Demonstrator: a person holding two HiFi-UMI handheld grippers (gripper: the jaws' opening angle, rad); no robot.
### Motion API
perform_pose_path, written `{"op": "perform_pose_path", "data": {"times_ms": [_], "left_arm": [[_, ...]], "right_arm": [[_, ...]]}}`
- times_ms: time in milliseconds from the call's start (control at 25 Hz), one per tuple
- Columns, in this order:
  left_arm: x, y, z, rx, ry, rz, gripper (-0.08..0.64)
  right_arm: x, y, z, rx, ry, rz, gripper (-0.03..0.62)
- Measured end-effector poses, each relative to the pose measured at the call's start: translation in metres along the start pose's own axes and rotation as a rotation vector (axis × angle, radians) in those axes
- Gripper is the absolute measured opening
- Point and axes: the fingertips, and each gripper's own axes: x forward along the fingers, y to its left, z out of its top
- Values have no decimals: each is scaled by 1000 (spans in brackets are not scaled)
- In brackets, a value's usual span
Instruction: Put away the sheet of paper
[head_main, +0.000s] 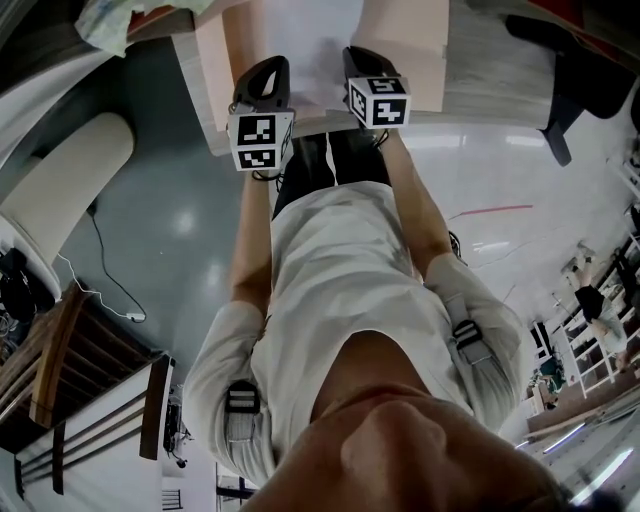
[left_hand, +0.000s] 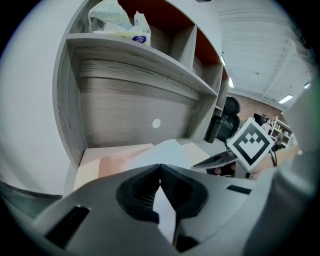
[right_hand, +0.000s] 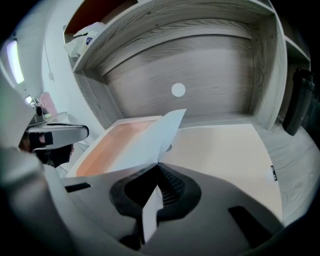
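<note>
Closest to us, the left tongs (left_hand: 160, 167) are closed. Their ribbed pads pinch the near edge of the sheet of paper (left_hand: 169, 152), and a white strip of it shows below the pads, inside the tongs. The right tongs (right_hand: 158, 166) are closed on the same sheet in the same way, clamped further along that near edge. So we hold the paper between the two tools, which sit side by side and near each other. In the left gripper view the right tool's marker cube (left_hand: 251, 142) shows just to the right. From the two pinch points the sheet runs forward and away from us, bowed rather than flat, with one far corner lifted. It hangs over the surface (right_hand: 295, 162), a grey wood-grain top, and we cannot tell whether its far edge touches anything. Beneath it and to the left lies a peach panel (right_hand: 112, 145) with a pale rim, and just beside that, to the right, a flat cream mat (right_hand: 225, 155). Beyond these rises the back panel (right_hand: 215, 60), of the same wood grain, with a white round cap (right_hand: 178, 90) set in it. Above the back panel a shelf (left_hand: 140, 55) juts out, and at its left end rests a crumpled plastic bag (left_hand: 117, 20).
</note>
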Motion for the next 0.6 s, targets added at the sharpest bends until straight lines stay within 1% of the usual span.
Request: {"op": "perform_pose_path", "data": {"times_ms": [280, 600], "left_arm": [[-2, 6, -9, -14, 12, 8, 21], [-4, 3, -11, -12, 6, 5, 21]], "right_arm": [[11, 13, 0, -13, 12, 18, 20], [24, 30, -4, -43, 37, 45, 20]]}}
